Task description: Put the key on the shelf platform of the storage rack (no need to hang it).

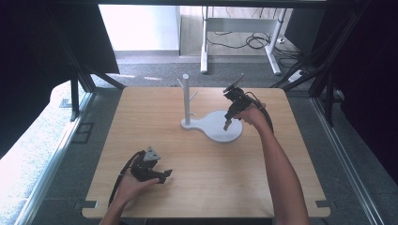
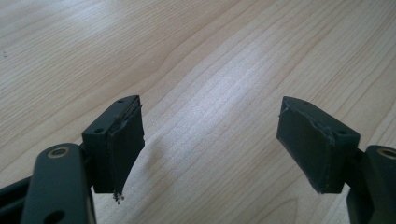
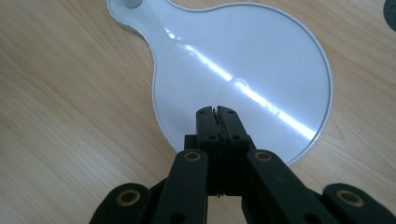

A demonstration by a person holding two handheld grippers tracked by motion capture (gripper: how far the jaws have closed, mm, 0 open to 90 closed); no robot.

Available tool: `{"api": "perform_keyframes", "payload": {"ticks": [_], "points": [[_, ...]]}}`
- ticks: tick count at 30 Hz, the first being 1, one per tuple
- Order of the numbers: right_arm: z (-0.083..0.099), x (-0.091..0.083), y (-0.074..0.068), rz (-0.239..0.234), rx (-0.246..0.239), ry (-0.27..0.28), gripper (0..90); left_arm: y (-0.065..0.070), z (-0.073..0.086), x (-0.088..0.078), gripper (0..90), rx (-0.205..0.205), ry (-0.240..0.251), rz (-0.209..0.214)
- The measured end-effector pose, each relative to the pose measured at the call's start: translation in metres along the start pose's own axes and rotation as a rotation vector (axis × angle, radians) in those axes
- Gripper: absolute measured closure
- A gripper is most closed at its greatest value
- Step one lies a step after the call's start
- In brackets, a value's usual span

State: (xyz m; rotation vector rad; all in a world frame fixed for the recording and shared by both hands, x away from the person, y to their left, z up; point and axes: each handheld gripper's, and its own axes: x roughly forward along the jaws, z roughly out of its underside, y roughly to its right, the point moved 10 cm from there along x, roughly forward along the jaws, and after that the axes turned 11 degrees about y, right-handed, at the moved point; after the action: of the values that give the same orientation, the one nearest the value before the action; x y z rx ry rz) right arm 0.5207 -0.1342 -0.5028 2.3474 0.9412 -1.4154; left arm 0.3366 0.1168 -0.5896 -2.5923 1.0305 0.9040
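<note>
Over stand base [image 3: 261,60]: my R gripper [image 3: 218,110] pinched tight, holding nothing.
L gripper [image 2: 210,140]: jaws wide, idle on table [image 1: 202,187].
Progress: I'd say nothing hung on post [image 1: 186,96] yet.

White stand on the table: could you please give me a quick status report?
Right gripper shut, empty, above white stand's round base. Left gripper open, empty, low over bare table. Stand's post upright, nothing hanging. Nothing in the way.

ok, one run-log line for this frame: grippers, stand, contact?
left gripper: open, empty, low over table | right gripper: shut, empty, above round base of white stand | contact: cannot tell
</note>
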Motion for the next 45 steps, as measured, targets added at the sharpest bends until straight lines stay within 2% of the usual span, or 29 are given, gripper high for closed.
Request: {"api": "perform_keyframes", "payload": {"ticks": [8, 12, 24, 29, 35, 45], "points": [[-0.007, 0.007, -0.001, 0.007, -0.010, -0.020, 89.5, 0.001, -0.001, 0.000, 23.3, 0.002, 0.004, 0.003], [-0.011, 0.014, -0.001, 0.003, -0.010, -0.012, 89.5, 0.000, -0.001, -0.001, 23.3, -0.002, 0.005, 0.001], [-0.011, 0.033, 0.001, 0.005, -0.002, -0.037, 89.4, 0.001, -0.001, 0.000, 23.3, 0.003, 0.002, 0.004], [-0.013, 0.041, 0.005, 0.021, 0.007, -0.030, 89.4, 0.001, -0.001, 0.000, 23.3, -0.001, 0.002, 0.005], [-0.012, 0.049, 0.006, 0.018, 0.012, -0.035, 89.3, 0.001, -0.001, 0.000, 23.3, 0.000, 0.006, 0.006], [-0.002, 0.062, 0.020, 0.062, 0.014, -0.045, 89.1, 0.001, 0.000, 0.000, 23.3, -0.002, 0.003, 0.007]]}}
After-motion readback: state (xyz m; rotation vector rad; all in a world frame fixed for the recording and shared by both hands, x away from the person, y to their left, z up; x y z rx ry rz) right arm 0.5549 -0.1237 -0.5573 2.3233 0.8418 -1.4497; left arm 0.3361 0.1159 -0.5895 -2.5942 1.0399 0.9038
